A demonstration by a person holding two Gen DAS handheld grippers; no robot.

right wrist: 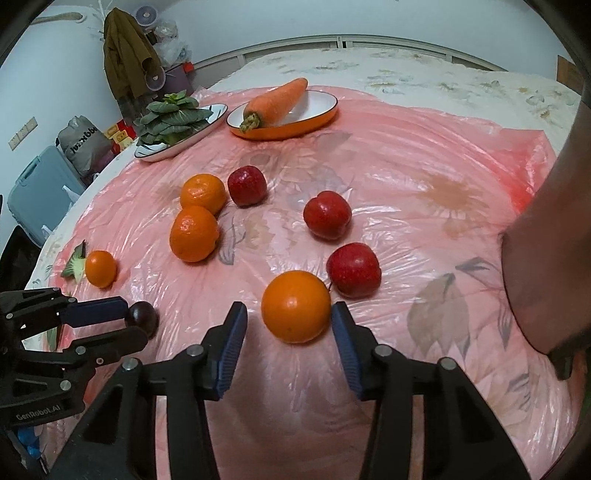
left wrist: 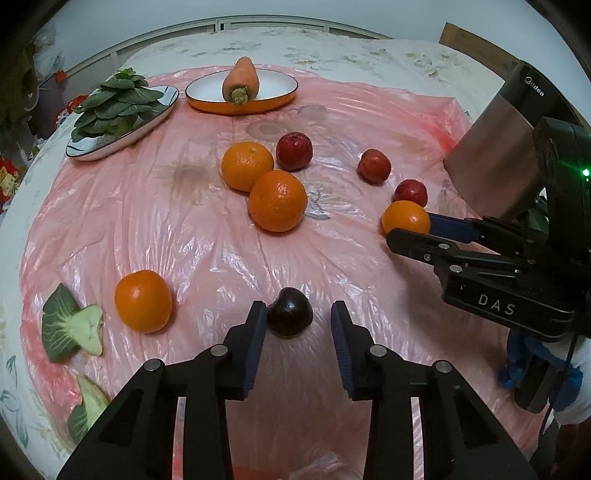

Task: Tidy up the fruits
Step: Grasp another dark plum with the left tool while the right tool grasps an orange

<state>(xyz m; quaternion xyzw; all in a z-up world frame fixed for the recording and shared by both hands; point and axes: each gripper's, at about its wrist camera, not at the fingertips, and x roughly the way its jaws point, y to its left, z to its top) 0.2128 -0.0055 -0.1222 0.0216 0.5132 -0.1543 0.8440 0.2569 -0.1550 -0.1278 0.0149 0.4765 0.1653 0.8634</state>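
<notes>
- Domestic room: a table [right wrist: 461,92] under a floral cloth and a pink plastic sheet [right wrist: 406,155].
- Beyond its far left corner: a coat [right wrist: 123,55] hung up, small fans [right wrist: 146,16], a blue suitcase [right wrist: 40,192].
- Right edge: a Midea appliance [left wrist: 498,147].

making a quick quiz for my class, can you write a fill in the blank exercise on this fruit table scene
1. The orange-rimmed plate holds a single ____.
2. The left gripper is open around a dark, almost ____ fruit.
3. The right gripper is open around an ____.
4. The leafy greens lie on a plate with a ____ rim.

Missing words: carrot; black; orange; dark
</notes>
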